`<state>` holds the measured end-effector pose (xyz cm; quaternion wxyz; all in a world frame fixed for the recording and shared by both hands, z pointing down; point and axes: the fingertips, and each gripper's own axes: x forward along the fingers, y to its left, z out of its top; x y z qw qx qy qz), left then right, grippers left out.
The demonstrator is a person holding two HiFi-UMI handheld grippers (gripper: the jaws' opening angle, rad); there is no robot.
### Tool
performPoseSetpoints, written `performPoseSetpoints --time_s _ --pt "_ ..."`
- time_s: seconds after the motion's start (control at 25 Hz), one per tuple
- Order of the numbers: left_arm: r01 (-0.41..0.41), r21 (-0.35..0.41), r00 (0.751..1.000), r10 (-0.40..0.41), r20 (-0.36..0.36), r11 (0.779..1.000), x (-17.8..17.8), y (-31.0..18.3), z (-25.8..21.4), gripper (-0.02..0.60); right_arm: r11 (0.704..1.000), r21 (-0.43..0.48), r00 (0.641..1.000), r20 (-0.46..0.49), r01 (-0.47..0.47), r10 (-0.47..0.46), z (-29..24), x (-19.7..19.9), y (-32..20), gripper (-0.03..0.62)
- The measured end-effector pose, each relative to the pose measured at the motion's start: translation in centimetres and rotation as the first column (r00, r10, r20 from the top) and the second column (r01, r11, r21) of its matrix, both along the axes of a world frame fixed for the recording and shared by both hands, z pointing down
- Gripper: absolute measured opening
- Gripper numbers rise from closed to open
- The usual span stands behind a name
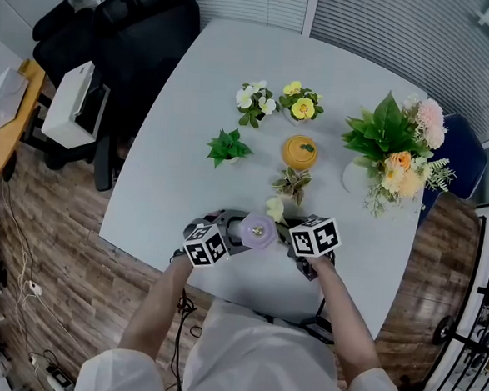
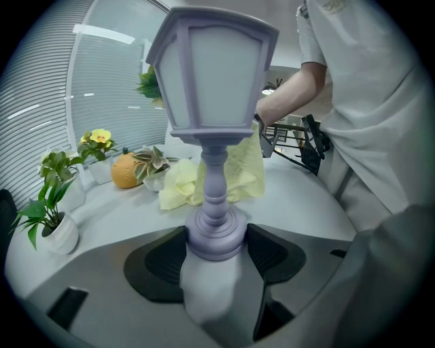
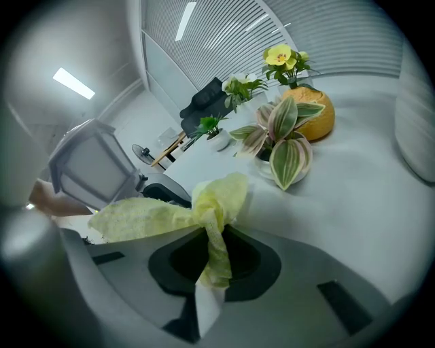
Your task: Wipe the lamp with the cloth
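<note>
Lamp (image 1: 257,231): lilac, lantern-shaped head on a turned stem with a round foot. Stands upright near the front edge of the white table (image 1: 189,145), directly before the person, between the two grippers.

Left gripper (image 1: 208,245): jaws closed on the lamp's round foot, one black pad on each side of it, as its own view shows. Lantern head rises above the jaws in that view.

Right gripper (image 1: 315,237): jaws pinched on a bunched fold of the pale yellow cloth (image 3: 204,217). The loose part of the cloth spreads out toward the lamp head at the left of the right gripper view. From the left gripper view the cloth hangs just behind the stem, under the lantern head; whether it touches cannot be resolved.

Behind the lamp: a small variegated plant (image 1: 293,183), then an orange pot (image 1: 299,152). Large bouquet (image 1: 394,151) to the right, small green plant (image 1: 228,146) to the left
</note>
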<state>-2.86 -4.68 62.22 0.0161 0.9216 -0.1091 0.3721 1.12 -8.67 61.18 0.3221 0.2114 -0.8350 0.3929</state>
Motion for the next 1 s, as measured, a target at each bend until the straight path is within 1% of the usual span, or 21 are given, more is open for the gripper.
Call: performPoseSetpoints --time_s 0.56,0.84,1.0 --pt "0.001 0.003 1.0 -0.001 0.0 1.0 0.0 -0.1 0.1 0.282 1.0 -0.015 1.0 -0.006 0.004 -0.004 0.2 0.5 1.4 0.051" --pt "0.002 0.005 1.0 -0.002 0.003 1.0 0.0 -0.1 0.1 0.282 0.999 -0.025 0.999 -0.021 0.026 -0.027 0.2 0.6 2.6 0.051" --pt "0.002 0.004 1.0 -0.002 0.004 1.0 0.0 0.0 0.0 0.282 0.998 -0.043 0.999 -0.014 0.044 -0.044 0.2 0.5 3.4 0.051"
